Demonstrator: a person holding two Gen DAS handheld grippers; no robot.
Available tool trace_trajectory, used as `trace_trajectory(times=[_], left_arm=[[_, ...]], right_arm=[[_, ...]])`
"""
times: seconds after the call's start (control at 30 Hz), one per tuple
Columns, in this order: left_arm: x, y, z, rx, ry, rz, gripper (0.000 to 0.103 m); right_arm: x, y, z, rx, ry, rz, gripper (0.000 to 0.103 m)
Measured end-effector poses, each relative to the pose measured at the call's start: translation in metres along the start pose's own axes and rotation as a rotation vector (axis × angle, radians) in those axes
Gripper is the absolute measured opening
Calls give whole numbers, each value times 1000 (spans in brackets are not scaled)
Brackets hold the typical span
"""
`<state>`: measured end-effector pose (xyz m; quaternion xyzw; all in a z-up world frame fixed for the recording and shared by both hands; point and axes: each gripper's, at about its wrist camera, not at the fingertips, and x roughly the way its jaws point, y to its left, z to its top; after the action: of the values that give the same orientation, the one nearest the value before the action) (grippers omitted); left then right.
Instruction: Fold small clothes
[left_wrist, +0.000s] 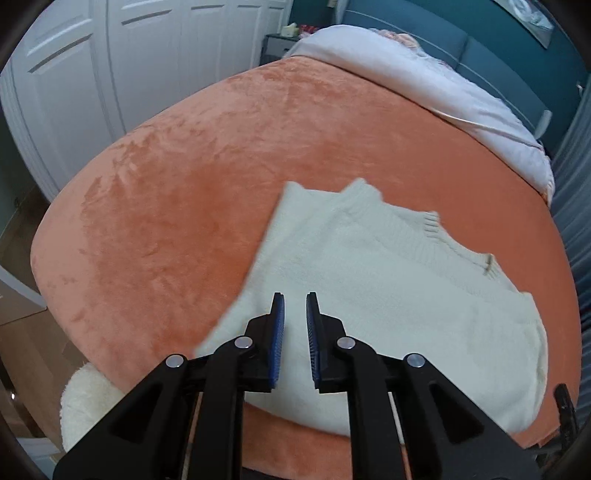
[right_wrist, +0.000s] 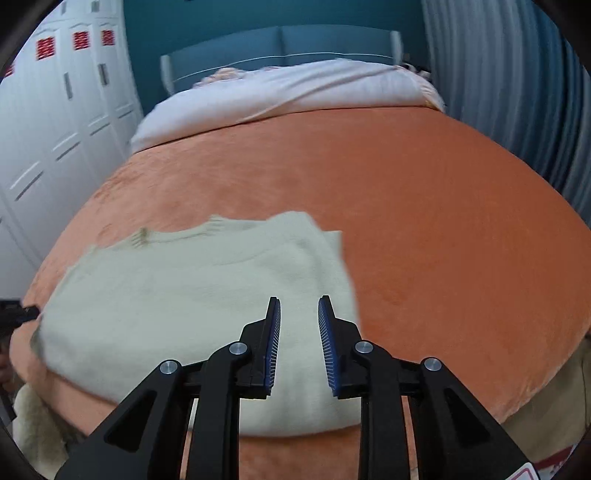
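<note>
Entry: sweater fold, mid-task.

Position. The cream knit sweater (left_wrist: 388, 277) lies flat on the bed (left_wrist: 166, 206), on the orange cover and close to the bed's near edge. Its hem runs along that edge and its neck points toward the head end, where the white duvet (left_wrist: 424, 85) is bunched. The left wrist view shows a ribbed cuff (left_wrist: 430, 223) lying on the body near the neckline, so I judge that at least one sleeve is already folded in. The outline is roughly rectangular.

Tools. My left tool (left_wrist: 295, 295) hangs above the garment's left border. Its pads are drawn in to a narrow slit with nothing between them: clenched and empty. My right tool (right_wrist: 299, 299) hangs above the right border with its pads a little wider apart, also empty: released. Neither one touches the knit.

Why so. With the sweater near the bed's near edge, both tools can reach it without stretching, and the plush cover should keep it from sliding. One tool over each side border suits a symmetric pinch.

Judgement. The next step is probably to take the hem corners and carry them toward the neck. Both tools would need to open wider for that, because the knit is thick where it is doubled.

Risk. The fabric is soft and may sag or drag a lower layer out of line.

Also noted: a fluffy cream item (left_wrist: 85, 398) sits below the bed's near-left corner. I cannot tell what it is.
</note>
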<state>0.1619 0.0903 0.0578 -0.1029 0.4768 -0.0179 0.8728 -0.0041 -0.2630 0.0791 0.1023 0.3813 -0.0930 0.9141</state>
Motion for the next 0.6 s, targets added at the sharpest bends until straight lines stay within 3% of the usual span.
trace_trajectory(times=[0.1, 0.2, 0.23, 0.33, 0.43, 0.53, 0.6], left_arm=[[4, -47, -27, 112, 54, -77, 14], [30, -63, -45, 172, 91, -8, 14], [35, -63, -50, 170, 87, -3, 14], [32, -64, -53, 206, 62, 6, 14], [33, -64, -57, 201, 60, 7, 14], [32, -67, -59, 201, 58, 26, 14], [27, -68, -59, 217, 71, 23, 15]], right_arm=[[18, 67, -11, -110, 41, 125, 18], [63, 103, -26, -129, 153, 180, 18], [79, 107, -35, -131, 209, 172, 18], [70, 112, -37, -175, 209, 154, 16], [48, 111, -32, -99, 170, 217, 18], [73, 127, -56, -197, 252, 144, 18], [70, 124, -59, -186, 222, 146, 18]])
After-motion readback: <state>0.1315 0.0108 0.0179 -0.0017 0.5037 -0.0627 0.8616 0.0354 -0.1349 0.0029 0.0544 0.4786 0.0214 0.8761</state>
